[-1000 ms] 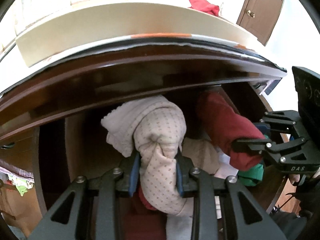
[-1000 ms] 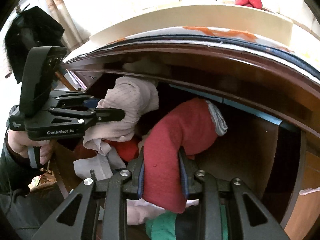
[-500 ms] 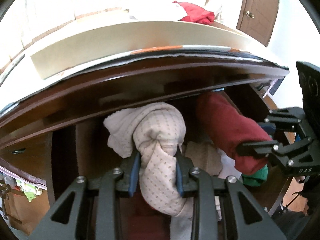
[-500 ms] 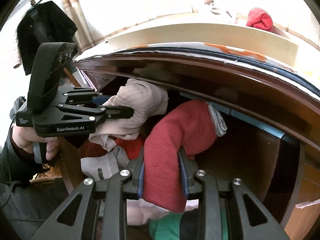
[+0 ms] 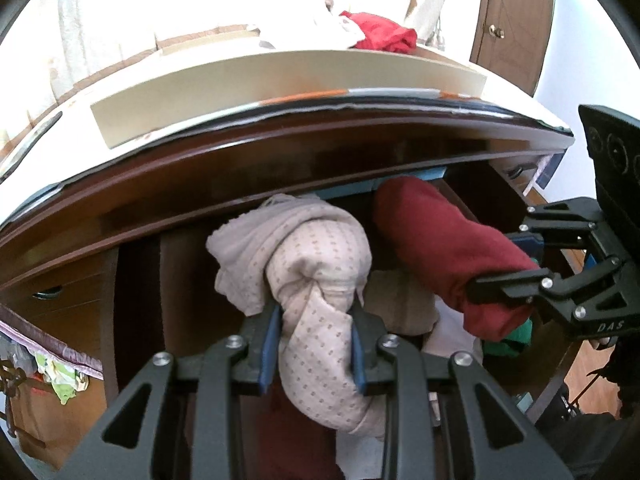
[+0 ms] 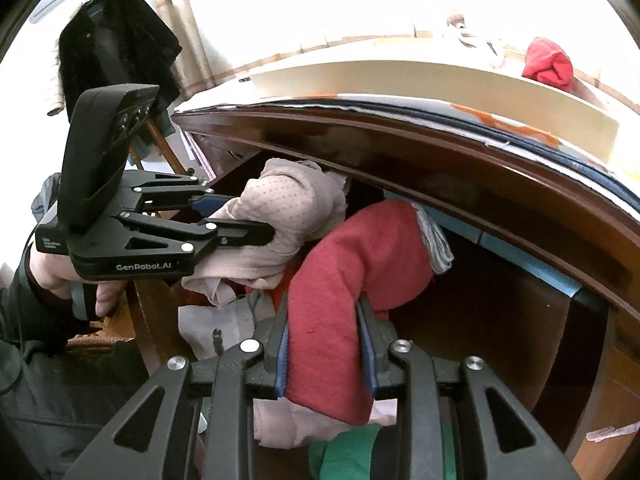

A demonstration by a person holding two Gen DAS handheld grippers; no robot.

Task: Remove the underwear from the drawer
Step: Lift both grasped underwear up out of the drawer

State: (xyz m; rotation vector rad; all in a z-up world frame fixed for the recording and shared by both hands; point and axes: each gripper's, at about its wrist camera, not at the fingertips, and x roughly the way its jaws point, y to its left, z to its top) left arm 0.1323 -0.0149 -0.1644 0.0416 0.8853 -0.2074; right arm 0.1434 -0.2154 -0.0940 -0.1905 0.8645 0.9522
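Both bundles have risen a little against the drawer's (image 5: 136,292) dark opening since a second ago, the left one more plainly. Pinched between the fingers of the left gripper (image 5: 314,344) is the dotted beige underwear (image 5: 320,264), its bulk bulging ahead of the tips and just under the desk (image 5: 280,148) edge — to its right, the right gripper (image 6: 325,346) is clamped on the red underwear (image 6: 360,264), which arches ahead of its fingers. Judging by this, two pieces are nearly clear, while green cloth (image 6: 348,452) and pale cloth beneath the fingers remain — more to lift out.
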